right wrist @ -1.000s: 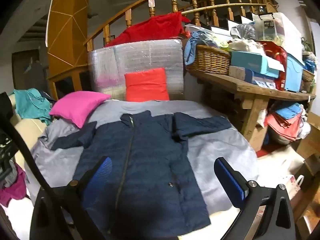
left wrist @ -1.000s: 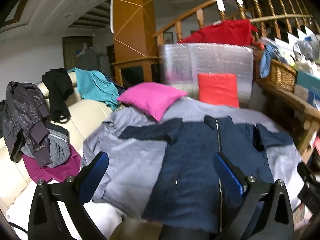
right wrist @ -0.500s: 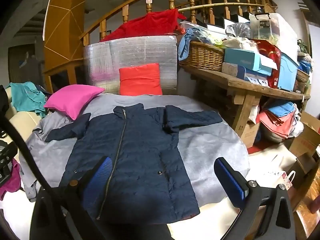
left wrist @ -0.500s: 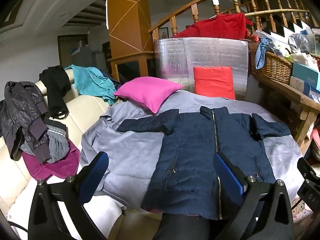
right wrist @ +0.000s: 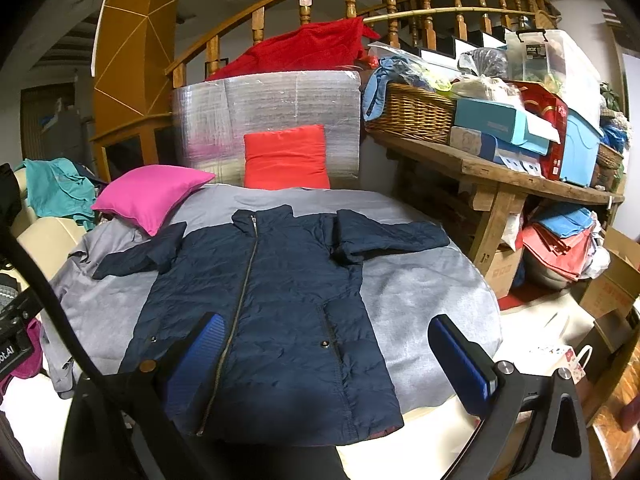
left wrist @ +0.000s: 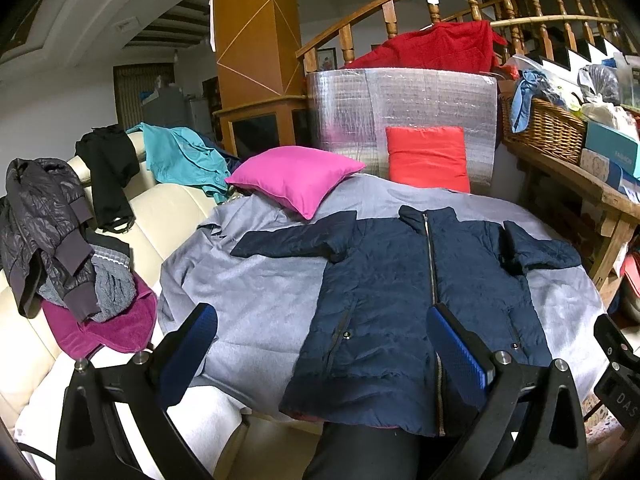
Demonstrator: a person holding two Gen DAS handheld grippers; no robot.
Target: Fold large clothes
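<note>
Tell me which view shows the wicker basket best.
The right wrist view: the wicker basket sits whole on the wooden bench, weave and rim clear. The left wrist view catches it at the right edge, smaller and distorted.

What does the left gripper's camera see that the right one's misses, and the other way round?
Only the left view shows the dark clothes and magenta cloth heaped on the cream sofa.

Only the right view shows the red box, the clear bin and the cardboard boxes on the floor.

Both show the navy jacket spread flat and zipped on the grey cloth, the pink cushion, the red cushion and the wicker basket.
</note>
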